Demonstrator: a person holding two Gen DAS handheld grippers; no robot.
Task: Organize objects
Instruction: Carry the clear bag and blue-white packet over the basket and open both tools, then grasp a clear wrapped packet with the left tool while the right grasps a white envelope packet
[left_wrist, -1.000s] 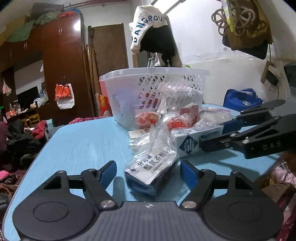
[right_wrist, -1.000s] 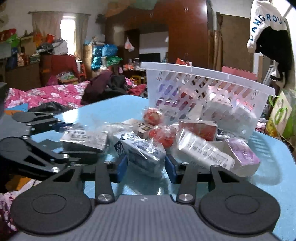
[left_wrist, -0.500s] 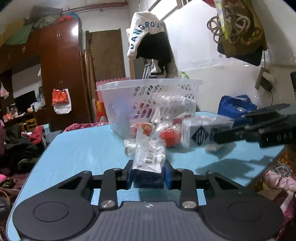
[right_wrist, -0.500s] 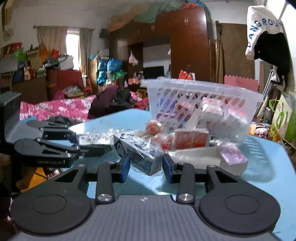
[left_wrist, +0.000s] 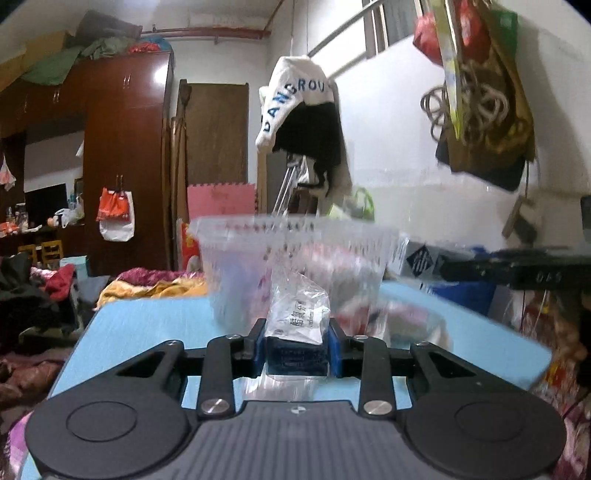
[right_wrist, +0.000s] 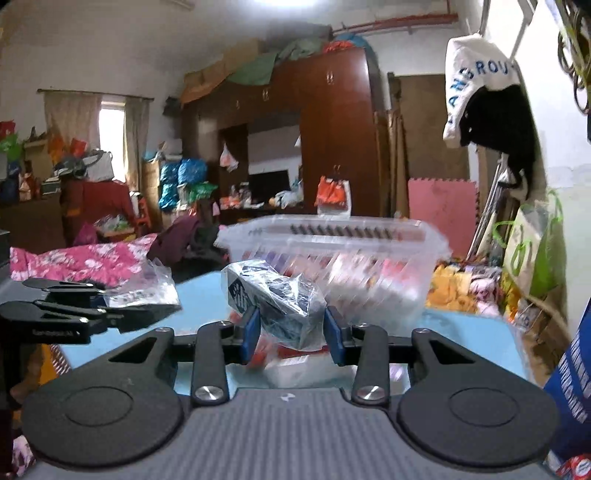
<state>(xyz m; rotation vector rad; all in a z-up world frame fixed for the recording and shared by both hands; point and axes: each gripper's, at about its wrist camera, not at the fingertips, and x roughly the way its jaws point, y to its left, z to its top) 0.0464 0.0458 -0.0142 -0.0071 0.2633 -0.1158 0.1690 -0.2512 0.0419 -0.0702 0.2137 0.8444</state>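
Now clamped: left gripper (left_wrist: 297, 345) on a bagged dark box (left_wrist: 298, 354), right gripper (right_wrist: 291, 330) on a bagged patterned box (right_wrist: 273, 299). Likely to slip, slick wrap, before reaching basket (right_wrist: 332, 240).

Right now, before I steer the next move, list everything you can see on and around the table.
table: one, light blue, under everything
basket: one, white perforated plastic, on the table's far side, blurred; pink and red packs show through its wall
bagged dark blue box: one, clear wrap with a white label, clamped in the left tongs
bagged white-and-blue box: one, crinkled clear wrap, clamped in the right tongs
loose packs: count unclear, red and white, blurred, on the table below the right tongs
wardrobe: one, dark brown, behind the table
white-and-black garment: one, hanging behind the basket
left tongs: black, blue pads, shut on their box
right tongs: black, blue pads, shut on their box
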